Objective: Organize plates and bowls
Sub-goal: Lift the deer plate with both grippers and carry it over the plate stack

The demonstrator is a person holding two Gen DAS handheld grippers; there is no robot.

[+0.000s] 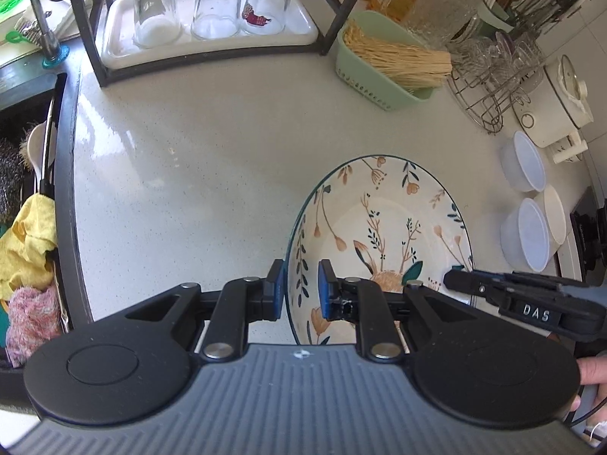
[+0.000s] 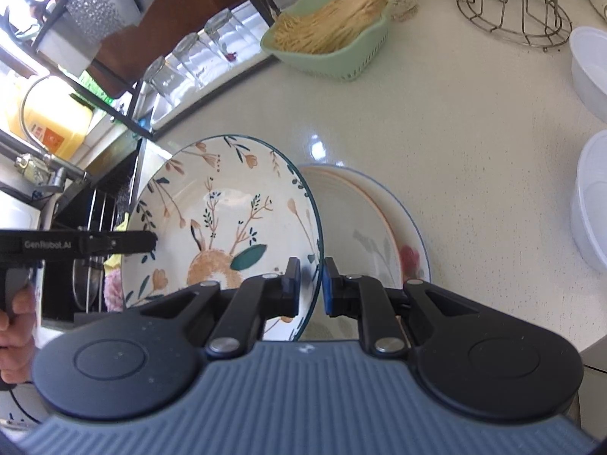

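While both grippers clamp its rim from opposite sides, the floral plate [image 1: 379, 235] hangs tilted above the pale countertop [image 1: 189, 159]. The left gripper [image 1: 301, 292] is closed on the plate's left edge, one blue pad inside and one outside. The right gripper [image 2: 311, 284] is closed on the plate's right edge. Just right of the floral plate, a stack of plates [image 2: 379, 227] lies on the countertop. Beyond the floral plate sits a green basket [image 1: 379, 76] of noodles.

Glossy glazed ceramic plate [image 1: 379, 235], speckled polished stone counter [image 1: 189, 151], clear glass tumblers [image 1: 216, 3].
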